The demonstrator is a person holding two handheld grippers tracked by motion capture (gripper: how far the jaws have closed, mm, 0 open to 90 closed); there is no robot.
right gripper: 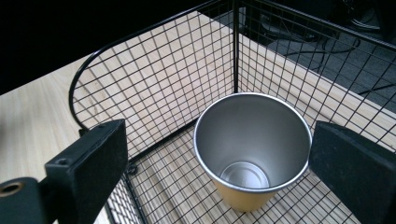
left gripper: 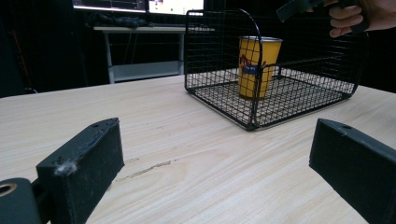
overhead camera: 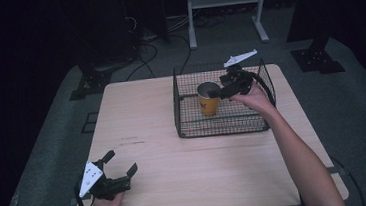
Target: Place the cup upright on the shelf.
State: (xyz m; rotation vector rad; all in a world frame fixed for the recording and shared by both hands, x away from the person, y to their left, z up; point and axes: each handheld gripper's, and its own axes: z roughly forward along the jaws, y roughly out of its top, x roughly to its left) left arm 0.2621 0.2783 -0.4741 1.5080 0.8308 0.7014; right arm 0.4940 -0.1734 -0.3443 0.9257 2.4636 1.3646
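on the pale wooden worktop (overhead camera: 163, 135) a black wire basket (overhead camera: 223, 125) stands at the far right. an orange cup (overhead camera: 208, 99) with a bare metal inside stands upright on the basket floor, toward its left side. the right tongs (overhead camera: 214, 93) hang over the basket, jaws set apart either side of the cup's rim; whether they touch it cannot be told. the left tongs (overhead camera: 122, 162) rest low at the near left corner of the worktop, jaws wide apart, holding nothing, well apart from the basket.
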